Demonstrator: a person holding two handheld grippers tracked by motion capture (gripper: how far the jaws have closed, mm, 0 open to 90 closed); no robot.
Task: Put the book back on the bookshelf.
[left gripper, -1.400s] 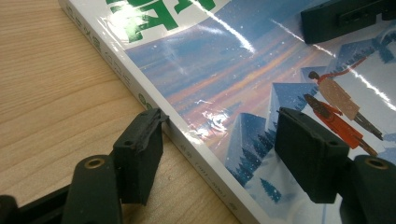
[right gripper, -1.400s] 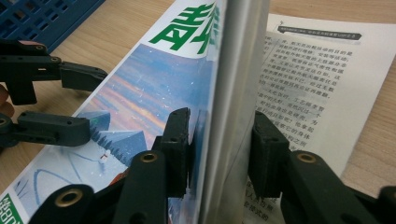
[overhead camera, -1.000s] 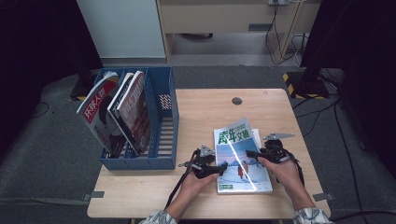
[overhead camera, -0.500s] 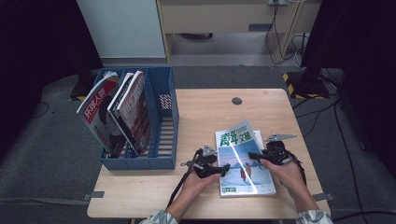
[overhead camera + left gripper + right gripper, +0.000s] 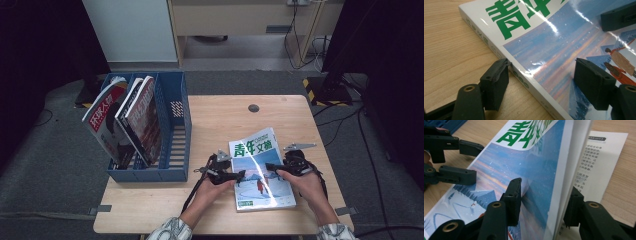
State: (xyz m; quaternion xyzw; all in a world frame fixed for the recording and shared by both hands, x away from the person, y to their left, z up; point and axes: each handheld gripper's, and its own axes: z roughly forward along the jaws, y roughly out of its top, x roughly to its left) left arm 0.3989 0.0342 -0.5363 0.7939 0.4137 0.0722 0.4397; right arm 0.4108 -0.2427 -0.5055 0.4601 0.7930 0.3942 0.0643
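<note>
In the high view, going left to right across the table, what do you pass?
Blue file rack holding upright magazines → left hand-held gripper → magazine lying flat → right hand-held gripper.

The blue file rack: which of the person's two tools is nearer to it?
Left. The left tool sits at the magazine's spine edge, on the side facing the blue rack. The right tool is at the magazine's far edge, lifting its pages, farther away.
</note>
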